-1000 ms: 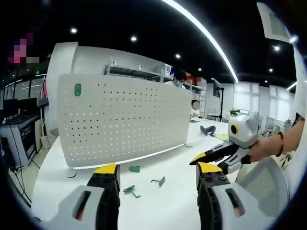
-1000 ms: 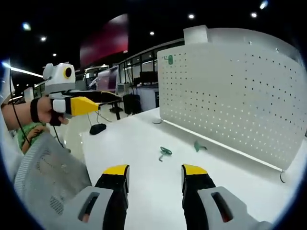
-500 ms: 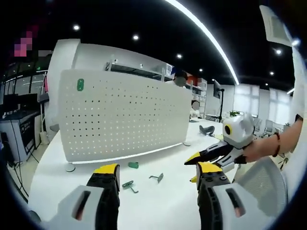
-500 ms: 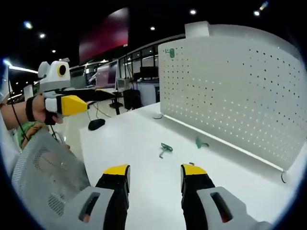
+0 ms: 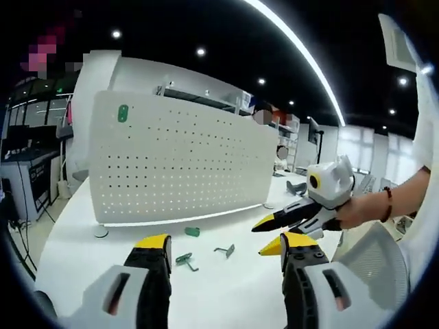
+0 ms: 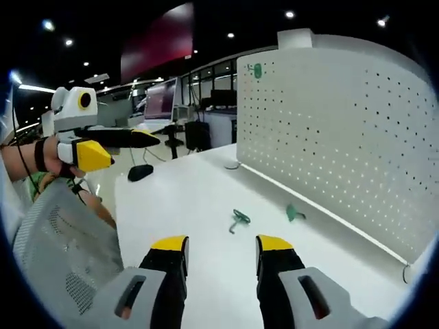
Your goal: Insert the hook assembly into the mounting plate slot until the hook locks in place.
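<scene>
Left gripper view: both hand-held grippers (image 5: pixel 223 248) wide open, empty; hooks (image 5: pixel 184 260) lie loose before the pegboard (image 5: pixel 178 164). Sloppy grab could knock them away.

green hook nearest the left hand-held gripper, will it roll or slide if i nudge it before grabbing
The green hook looks small and thin, so it is probably light and would skid on the smooth white table rather than stay put. Its bent, flat-lying shape suggests it will spin or slide, not roll. It seems rigid, though too small to be sure.
</scene>
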Motion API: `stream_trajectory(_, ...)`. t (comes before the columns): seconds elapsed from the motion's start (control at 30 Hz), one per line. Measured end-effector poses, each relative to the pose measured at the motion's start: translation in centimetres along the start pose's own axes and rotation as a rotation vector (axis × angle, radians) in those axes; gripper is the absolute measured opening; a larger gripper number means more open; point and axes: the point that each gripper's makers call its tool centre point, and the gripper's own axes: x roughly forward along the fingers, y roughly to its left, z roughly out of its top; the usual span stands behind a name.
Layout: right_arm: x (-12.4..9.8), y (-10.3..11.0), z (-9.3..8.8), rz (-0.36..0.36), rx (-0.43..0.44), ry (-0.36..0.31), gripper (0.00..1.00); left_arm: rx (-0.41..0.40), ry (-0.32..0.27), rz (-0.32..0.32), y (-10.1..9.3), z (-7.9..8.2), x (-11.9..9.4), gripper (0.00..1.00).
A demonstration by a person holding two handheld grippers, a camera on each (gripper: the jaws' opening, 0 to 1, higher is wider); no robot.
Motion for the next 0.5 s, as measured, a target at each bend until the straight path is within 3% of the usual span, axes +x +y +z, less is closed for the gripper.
stream_trajectory(0.5, 2.0, -0.7, 0.3, 0.039, -0.050, 0.051, 0.35, 0.004, 0.021, -0.016, -0.7, -0.8, -0.2, 0.68)
